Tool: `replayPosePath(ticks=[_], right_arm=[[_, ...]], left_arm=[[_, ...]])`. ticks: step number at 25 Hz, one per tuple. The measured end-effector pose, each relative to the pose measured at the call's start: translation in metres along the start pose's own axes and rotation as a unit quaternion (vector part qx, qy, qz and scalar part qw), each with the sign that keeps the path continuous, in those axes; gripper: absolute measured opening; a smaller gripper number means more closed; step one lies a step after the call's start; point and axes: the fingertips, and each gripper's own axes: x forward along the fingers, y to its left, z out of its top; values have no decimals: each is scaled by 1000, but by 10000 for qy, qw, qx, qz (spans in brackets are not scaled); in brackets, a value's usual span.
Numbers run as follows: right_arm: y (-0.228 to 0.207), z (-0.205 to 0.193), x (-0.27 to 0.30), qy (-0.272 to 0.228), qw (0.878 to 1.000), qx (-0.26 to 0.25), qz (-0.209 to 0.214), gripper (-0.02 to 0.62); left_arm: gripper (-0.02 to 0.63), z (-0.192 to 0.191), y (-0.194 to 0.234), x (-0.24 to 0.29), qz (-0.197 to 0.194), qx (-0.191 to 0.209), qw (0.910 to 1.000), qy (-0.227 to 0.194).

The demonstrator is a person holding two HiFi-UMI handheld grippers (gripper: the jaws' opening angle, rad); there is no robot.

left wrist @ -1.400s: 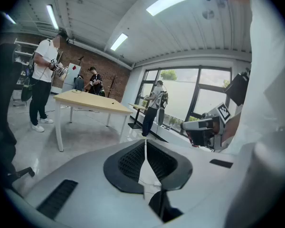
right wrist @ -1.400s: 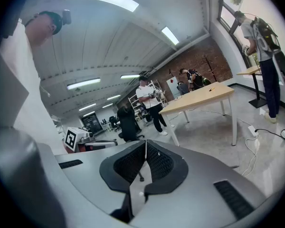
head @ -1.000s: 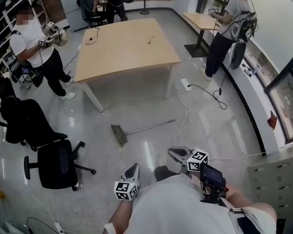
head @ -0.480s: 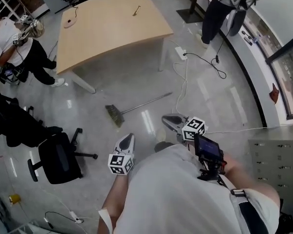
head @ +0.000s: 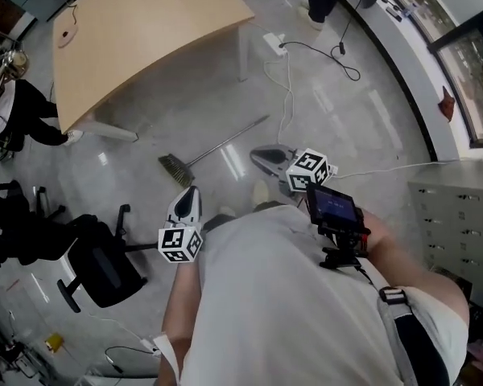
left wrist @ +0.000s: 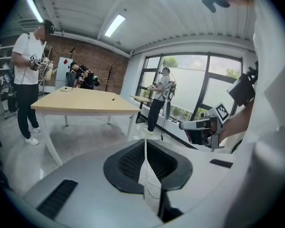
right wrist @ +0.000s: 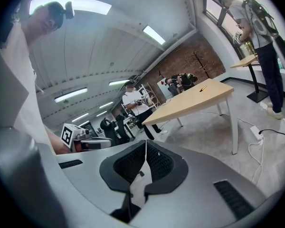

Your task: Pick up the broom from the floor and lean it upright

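**Head view: broom nearer, both jaws closed**

The broom [head: 217, 145] lies flat on the glossy grey floor [head: 346, 119], higher in the frame and closer to both tools than a second ago. The left hand-held gripper [head: 189, 191] and right hand-held gripper [head: 256, 155] are pressed closed, empty. The broom has a thin straight handle [head: 237, 135] and a splayed bristle head [head: 174, 168]. A pale wooden surface [head: 145, 30] sits upper left.

Count entry. We log one broom [head: 212, 145]. We log two grippers, a left gripper [head: 187, 196] and a right gripper [head: 259, 158], each with one marker cube. We log two wooden tables, a large table [head: 145, 30] and a window table [left wrist: 141, 99]. We log two black office chairs, a bare chair [head: 105, 268] and a draped chair [head: 18, 233]. We log one power strip [head: 274, 42].
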Motion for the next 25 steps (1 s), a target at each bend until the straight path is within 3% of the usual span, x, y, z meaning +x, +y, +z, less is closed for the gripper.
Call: replayPosePath(ticks=[6, 10, 14, 18, 25], right_arm=[[-28, -14, 49, 107, 9974, 189, -683, 18], [-40, 18, 38, -12, 9924, 237, -1210, 18], [-44, 52, 54, -268, 9910, 84, -1308, 18], [-55, 66, 36, -348, 9860, -24, -1628, 18], [-72, 67, 26, -486, 9793, 246, -1948, 18]], left_arm=[[18, -14, 78, 38, -509, -109, 9983, 268], [18, 23, 82, 65, -992, 58, 9943, 393], [18, 47, 93, 88, -1312, 343, 9896, 489], [18, 60, 79, 112, -1734, 586, 9804, 724], [18, 70, 76, 139, -2022, 902, 9688, 1110]])
